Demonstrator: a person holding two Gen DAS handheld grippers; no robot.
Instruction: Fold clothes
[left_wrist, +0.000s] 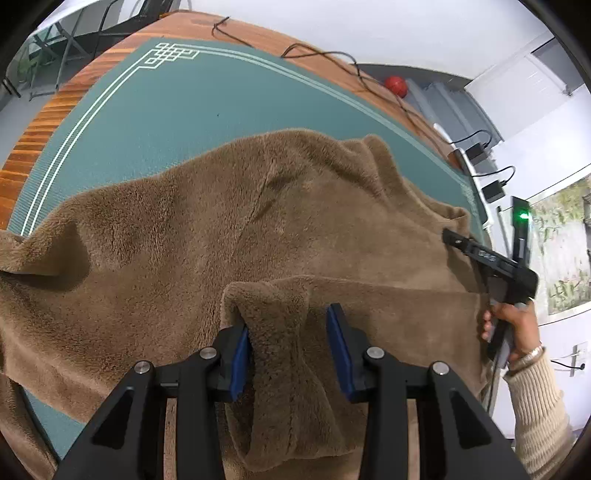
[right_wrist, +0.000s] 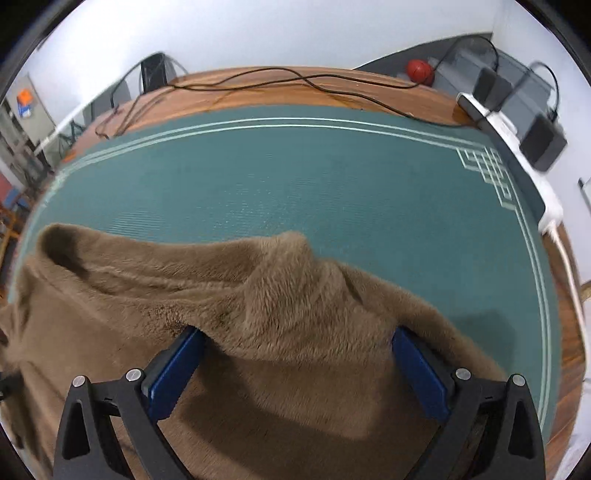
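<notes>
Left wrist view first: we count one brown fleece garment (left_wrist: 207, 229), spread across the green mat (left_wrist: 177, 107) on the wooden table (left_wrist: 48, 114). Our left gripper (left_wrist: 288, 347) stands parted, a raised fold of the fleece sitting between its two blue pads (left_wrist: 240, 358), not pinched. Over on the right, a hand (left_wrist: 517, 328) in a cream ribbed sleeve (left_wrist: 539, 410) holds the right gripper (left_wrist: 480, 254) at the garment's edge. One red ball (left_wrist: 396, 86) and two black adapters (left_wrist: 493, 191) lie beyond.

Right wrist view now: we see the right gripper (right_wrist: 295, 365) spread wide, with the fleece garment (right_wrist: 258, 302) bunched between and over its fingertips. Black cables (right_wrist: 258, 79) trail across the table (right_wrist: 240, 92) behind the mat (right_wrist: 295, 184).
</notes>
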